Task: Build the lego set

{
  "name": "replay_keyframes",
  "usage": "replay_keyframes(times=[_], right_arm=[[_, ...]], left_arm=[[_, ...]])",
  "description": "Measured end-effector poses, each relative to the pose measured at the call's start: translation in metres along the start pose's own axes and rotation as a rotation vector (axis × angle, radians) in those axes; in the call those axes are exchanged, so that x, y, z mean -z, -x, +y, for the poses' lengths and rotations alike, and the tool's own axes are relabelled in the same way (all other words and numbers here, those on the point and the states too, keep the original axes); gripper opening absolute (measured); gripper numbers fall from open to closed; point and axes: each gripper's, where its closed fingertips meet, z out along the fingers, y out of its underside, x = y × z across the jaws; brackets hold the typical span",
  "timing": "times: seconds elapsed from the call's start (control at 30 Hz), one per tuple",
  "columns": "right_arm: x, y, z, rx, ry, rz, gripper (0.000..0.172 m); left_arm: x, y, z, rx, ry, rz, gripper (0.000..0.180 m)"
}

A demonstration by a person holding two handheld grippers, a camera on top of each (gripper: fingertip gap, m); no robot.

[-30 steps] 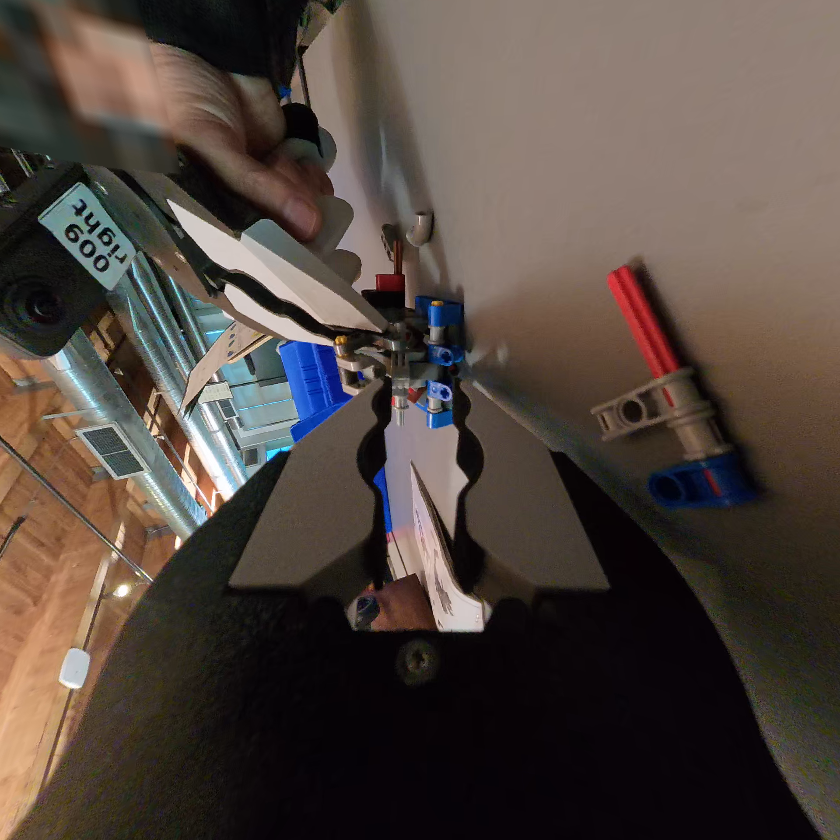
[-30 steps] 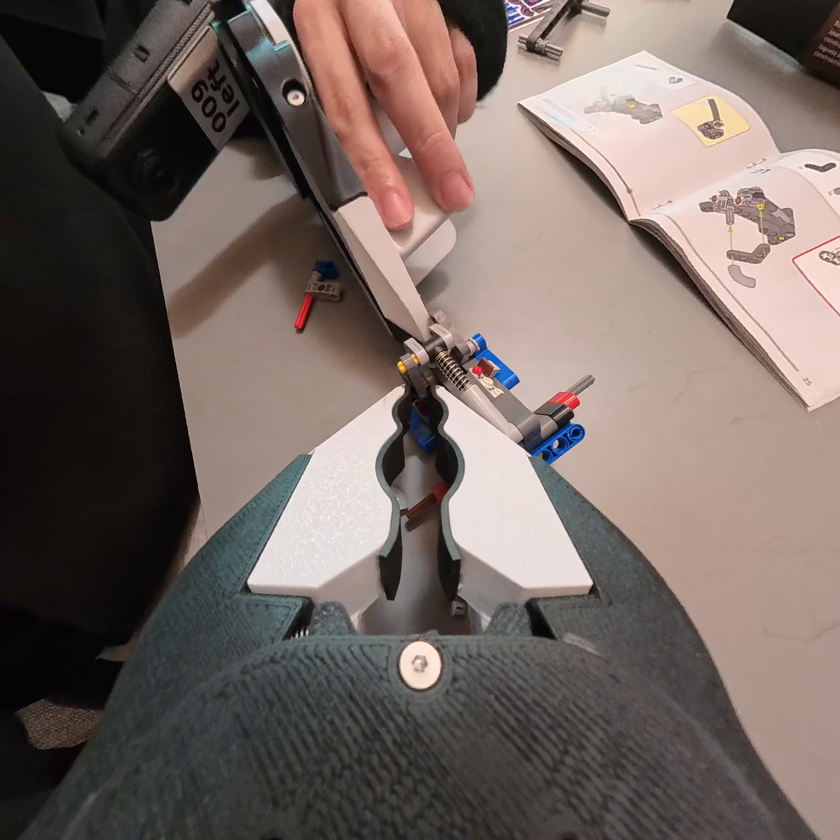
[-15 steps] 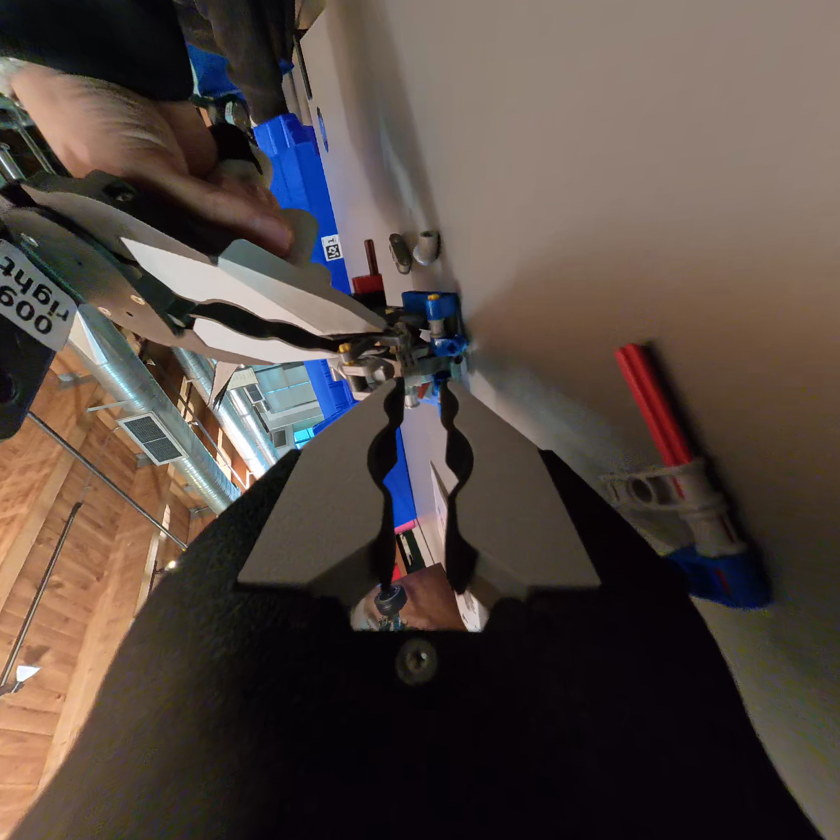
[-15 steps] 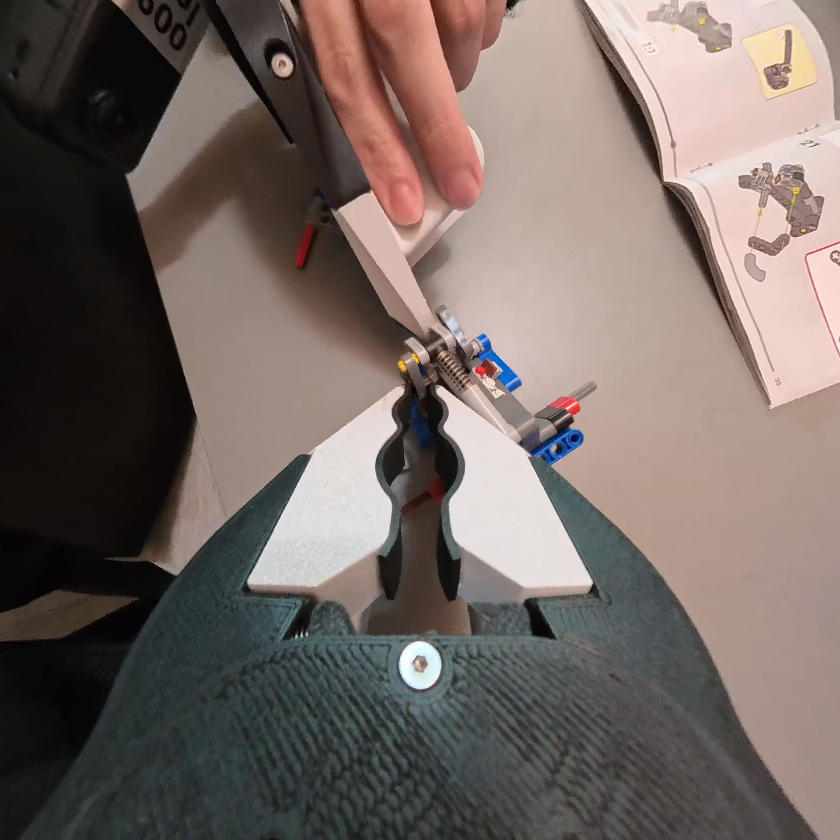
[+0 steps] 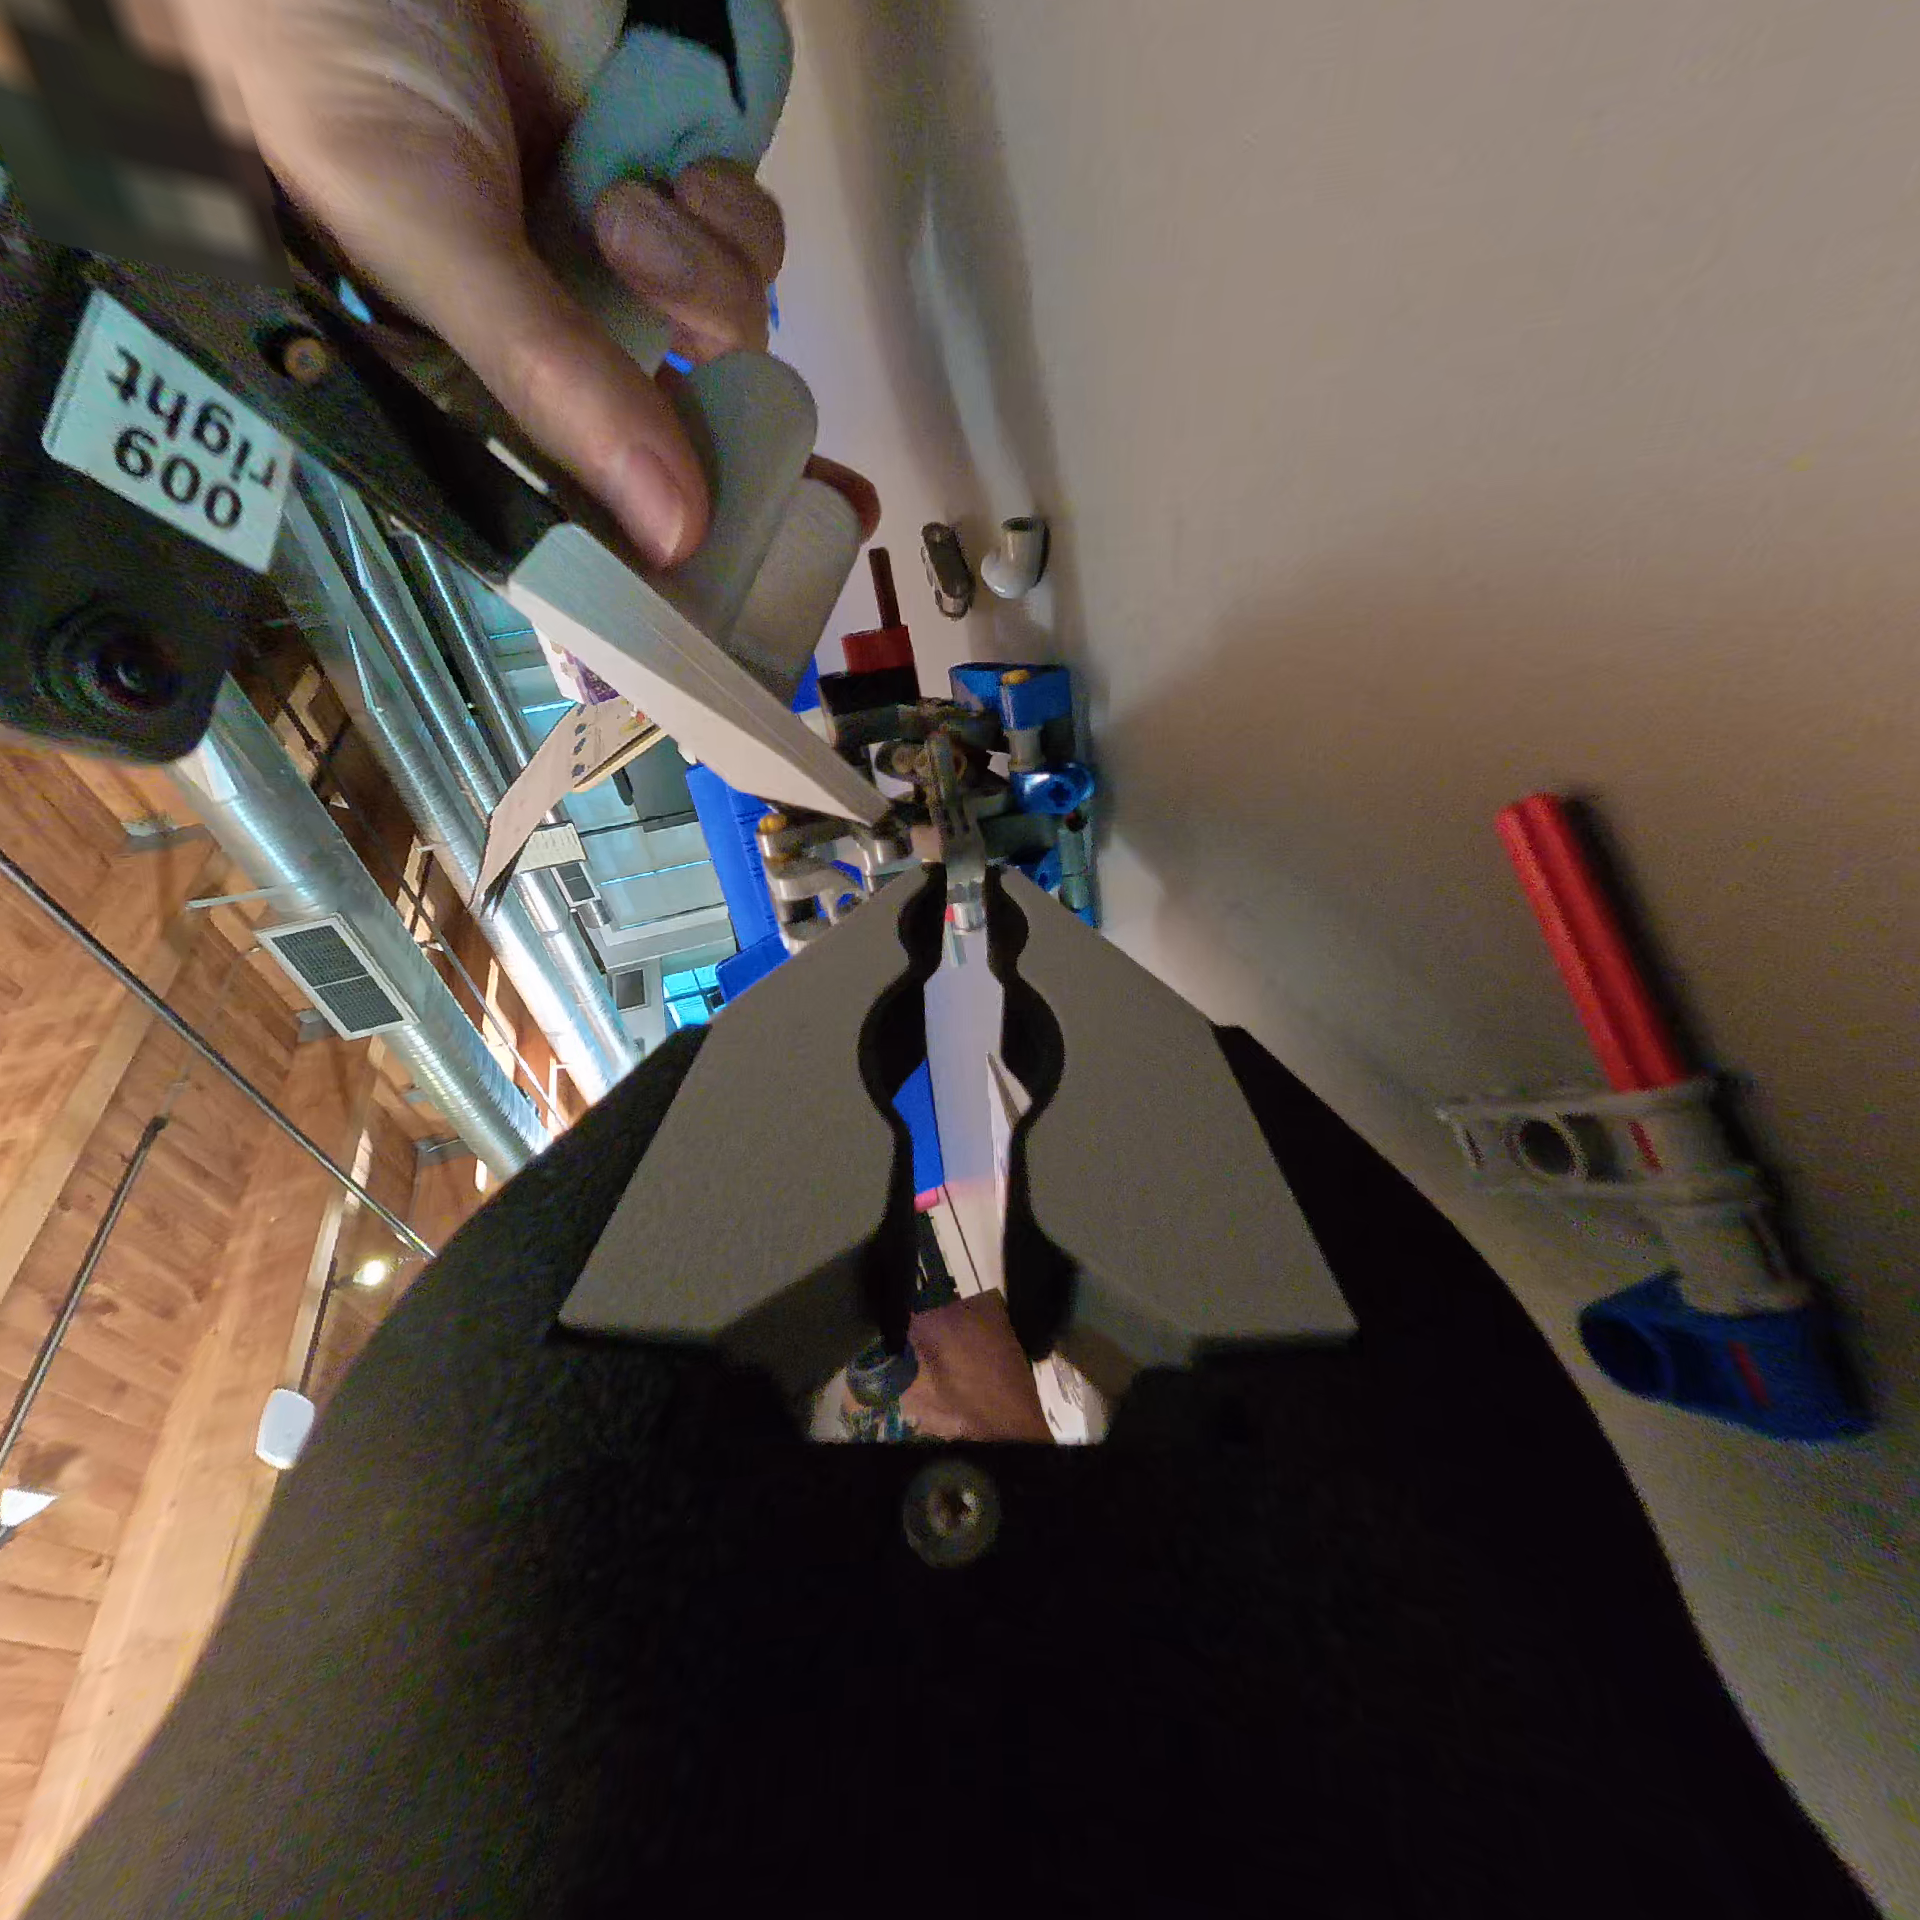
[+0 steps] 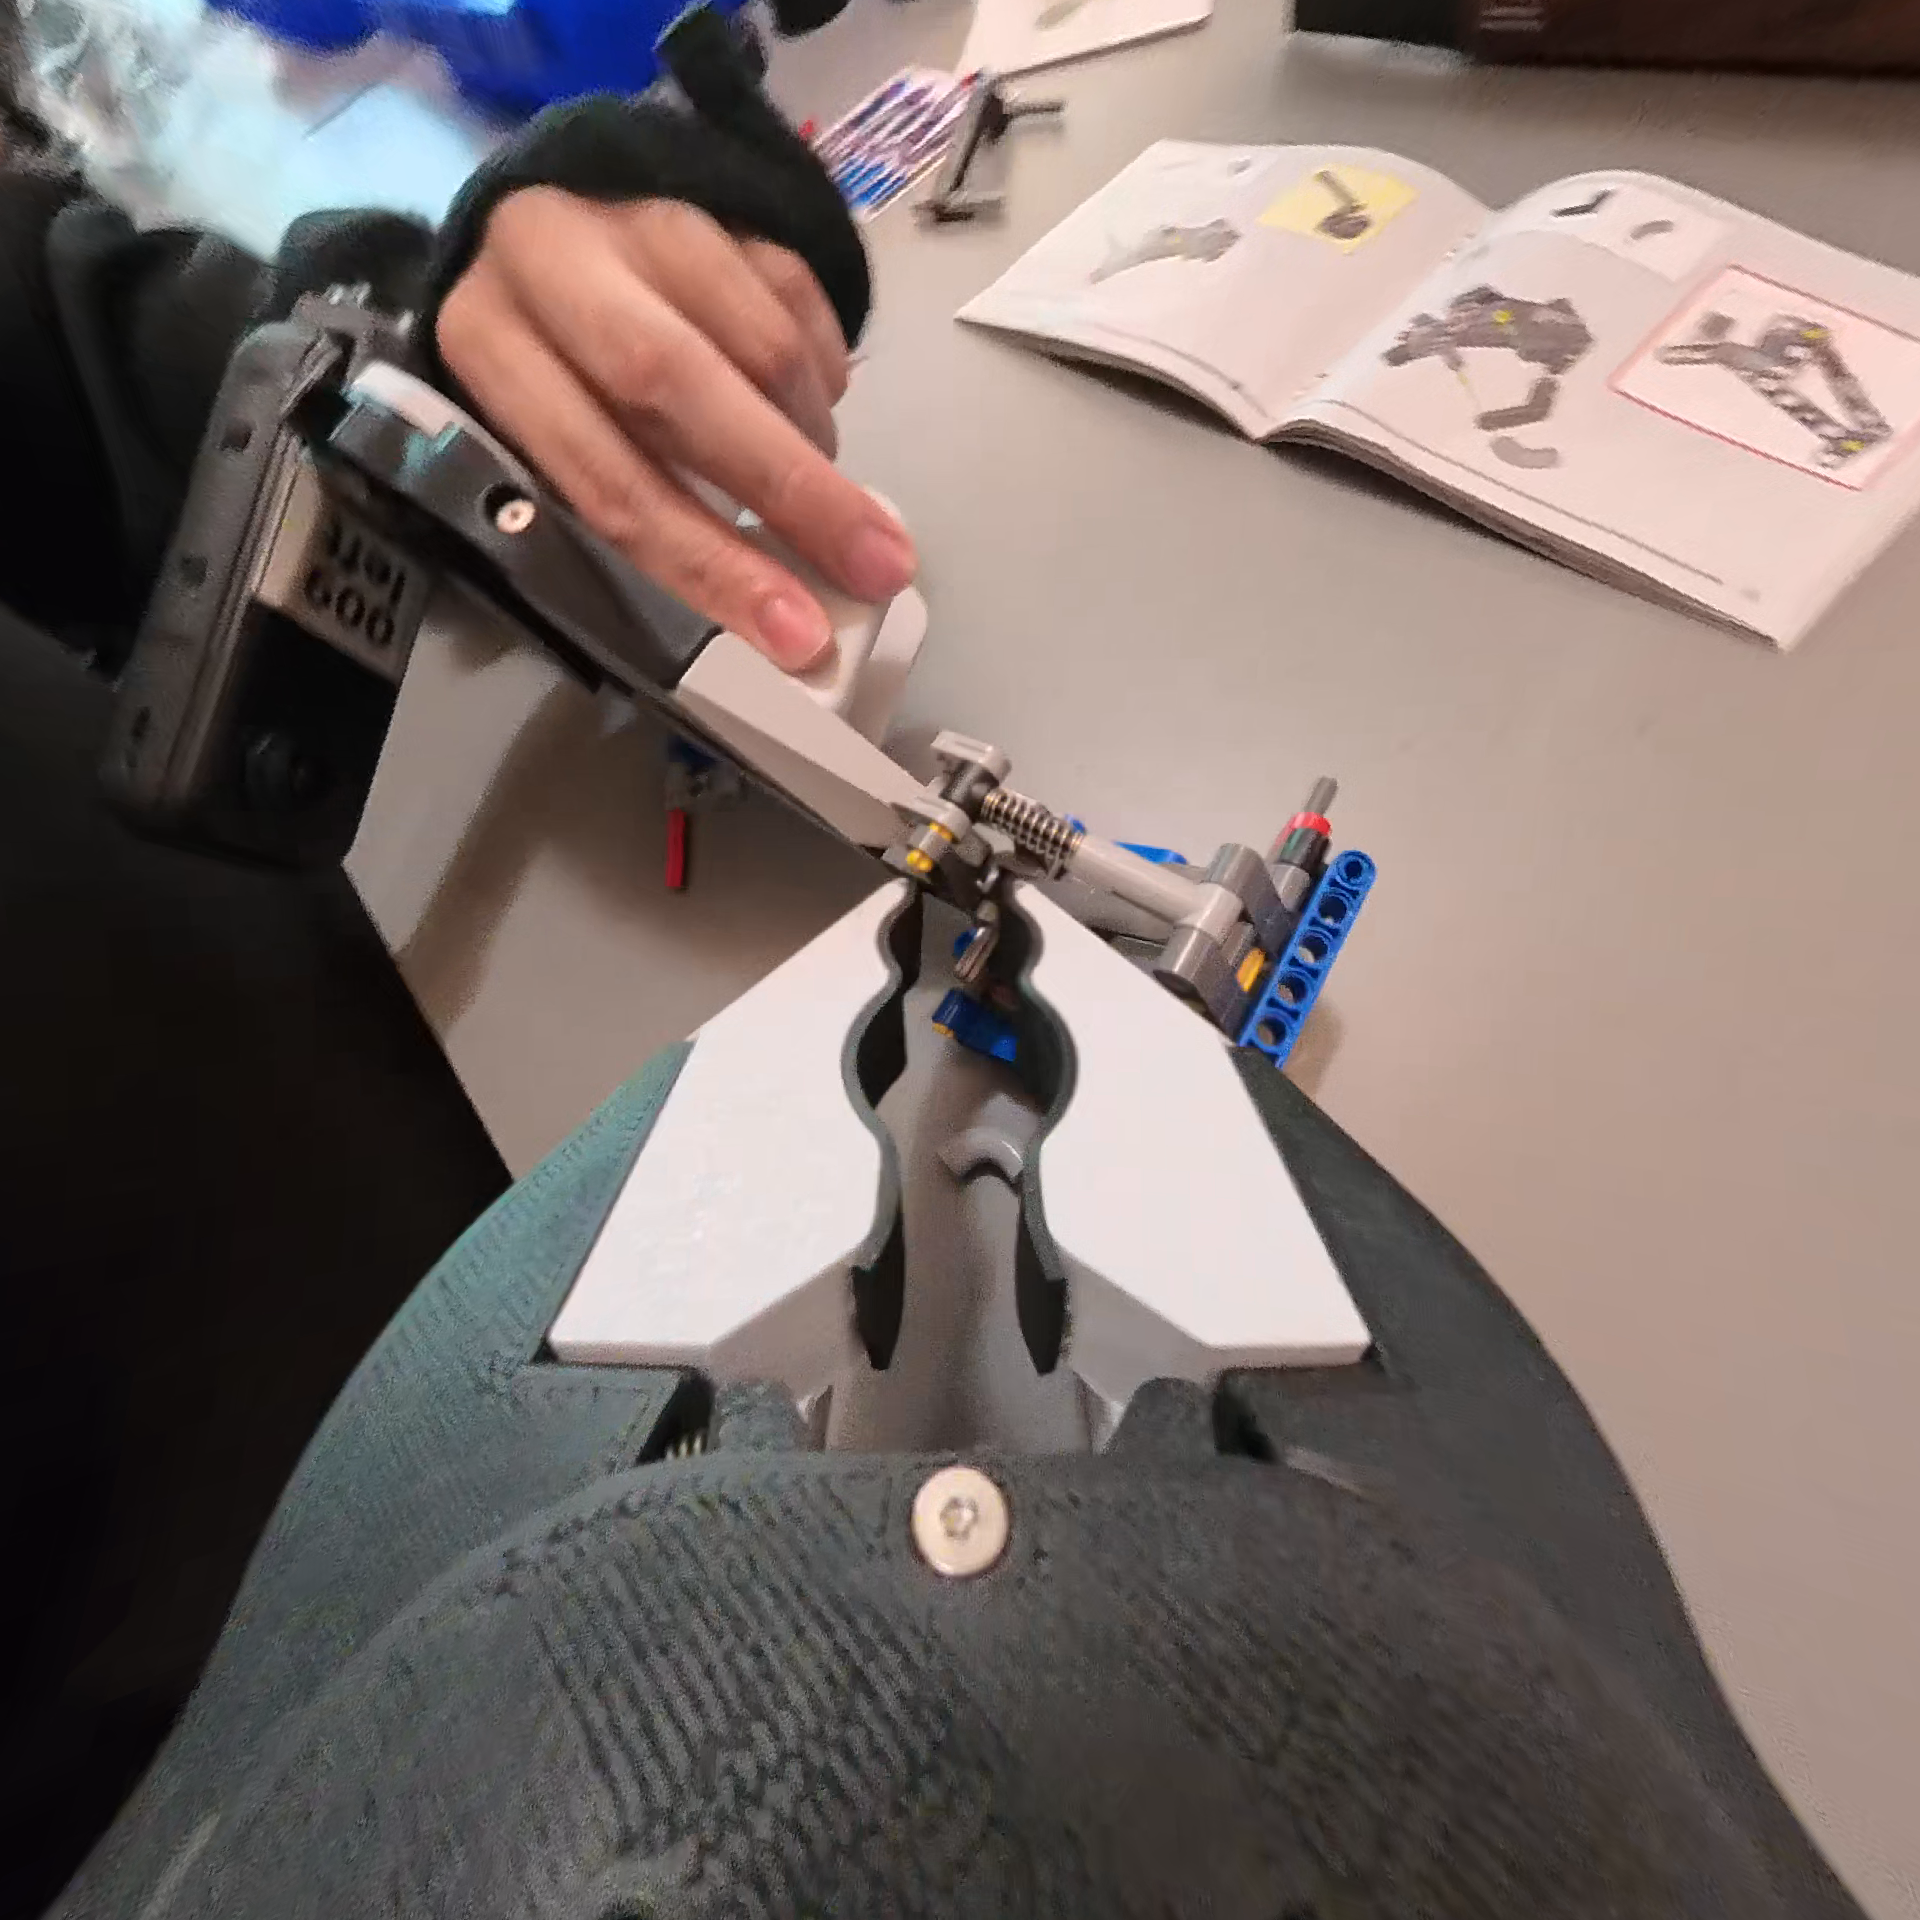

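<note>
The grey and blue brick model (image 6: 1164, 894) sat on the grey table (image 6: 1455, 935), long axis running from its spring end to its blue beam. Left gripper (image 5: 954, 883) was pinched shut on a grey bit at the spring end. Right gripper (image 6: 961, 914) was nearly closed around a small grey lever; grip unclear. Open instruction booklet (image 6: 1455, 364) lay beyond the model, a red axle piece (image 5: 1621, 1101) beside it. Both grippers had printed labels.

brick assembly (image 6: 1132, 894) on table (image 6: 1455, 935) | booklet (image 6: 1455, 353) behind the assembly, to its right | loose axle piece (image 6: 677, 831) left of it | both grippers' tips meet at its near-left end
</note>
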Motion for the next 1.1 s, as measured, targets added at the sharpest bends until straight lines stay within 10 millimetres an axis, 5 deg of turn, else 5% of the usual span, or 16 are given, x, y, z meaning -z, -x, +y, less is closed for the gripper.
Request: replay_keyframes(times=[0.33,0.7,0.93,1.1], right_arm=[[0.013,-0.003,0.003,-0.247,-0.191,0.113,0.019],[0.011,-0.008,0.010,-0.322,-0.232,0.278,0.013],[0.008,-0.006,0.012,-0.326,-0.246,0.391,0.027],[0.007,-0.017,0.007,-0.261,-0.274,0.478,0.015]], left_arm=[[-0.003,0.002,-0.001,-0.009,0.004,-0.003,0.004],[-0.004,0.002,0.000,-0.004,0.033,0.011,0.004],[-0.007,0.003,0.001,0.027,0.089,0.010,0.004],[-0.009,0.004,0.002,0.038,0.130,0.010,0.004]])
